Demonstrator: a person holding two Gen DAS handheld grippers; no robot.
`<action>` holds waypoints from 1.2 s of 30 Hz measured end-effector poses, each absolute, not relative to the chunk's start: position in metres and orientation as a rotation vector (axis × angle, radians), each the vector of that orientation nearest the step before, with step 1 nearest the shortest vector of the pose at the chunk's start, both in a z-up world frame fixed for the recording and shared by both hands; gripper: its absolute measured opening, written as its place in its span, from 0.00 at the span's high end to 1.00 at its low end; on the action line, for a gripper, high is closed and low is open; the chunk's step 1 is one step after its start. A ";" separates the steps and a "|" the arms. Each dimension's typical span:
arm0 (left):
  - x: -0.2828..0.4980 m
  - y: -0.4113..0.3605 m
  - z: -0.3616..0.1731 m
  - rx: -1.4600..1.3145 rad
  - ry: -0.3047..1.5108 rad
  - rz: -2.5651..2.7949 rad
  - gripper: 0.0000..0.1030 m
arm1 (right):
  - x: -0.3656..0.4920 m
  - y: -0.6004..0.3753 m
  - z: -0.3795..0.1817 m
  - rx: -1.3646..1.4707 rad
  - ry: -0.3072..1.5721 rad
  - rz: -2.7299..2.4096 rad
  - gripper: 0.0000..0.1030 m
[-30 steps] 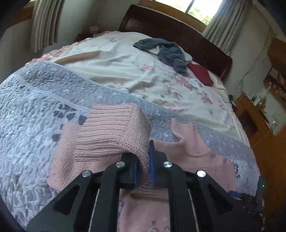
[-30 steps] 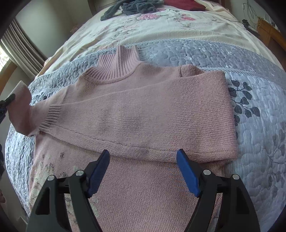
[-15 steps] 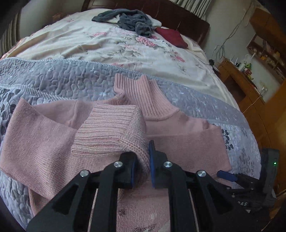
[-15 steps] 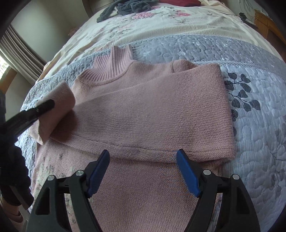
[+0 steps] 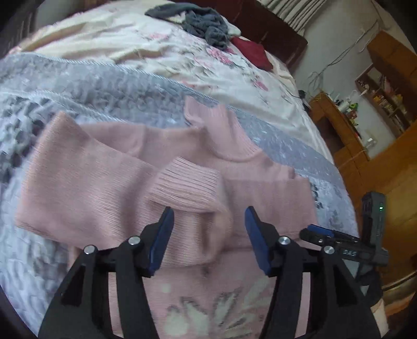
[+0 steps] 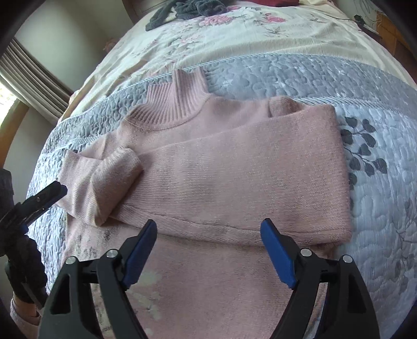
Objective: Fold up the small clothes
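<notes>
While both the left gripper (image 5: 207,236) and right gripper (image 6: 208,254) gape, blur smears the pink sweater (image 5: 109,182).

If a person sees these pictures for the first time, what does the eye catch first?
The pink sweater lies across the grey quilt, both sleeves folded over its front. The left tongs and right tongs hover open above it. Farther up the bed sits a crumpled grey garment.
</notes>
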State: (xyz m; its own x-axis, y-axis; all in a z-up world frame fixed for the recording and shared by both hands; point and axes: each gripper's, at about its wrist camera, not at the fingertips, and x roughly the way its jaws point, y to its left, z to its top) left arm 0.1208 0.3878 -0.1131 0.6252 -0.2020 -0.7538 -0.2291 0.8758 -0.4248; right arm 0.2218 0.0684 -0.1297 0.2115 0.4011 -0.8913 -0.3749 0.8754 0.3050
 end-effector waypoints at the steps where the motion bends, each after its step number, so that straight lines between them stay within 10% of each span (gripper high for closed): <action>1: 0.118 0.399 -0.109 -0.471 0.905 0.075 0.45 | 0.222 0.078 -0.127 0.028 1.249 0.562 0.20; 15: 0.110 0.469 -0.151 -0.392 1.046 0.292 0.43 | 0.238 0.204 -0.161 0.056 1.442 0.667 0.19; 23: 0.107 0.464 -0.139 -0.424 1.009 0.266 0.41 | 0.236 0.226 -0.170 0.004 1.449 0.716 0.85; 36: 0.139 0.421 -0.134 -0.387 1.006 0.182 0.40 | 0.257 0.137 -0.125 -0.044 1.252 0.615 0.88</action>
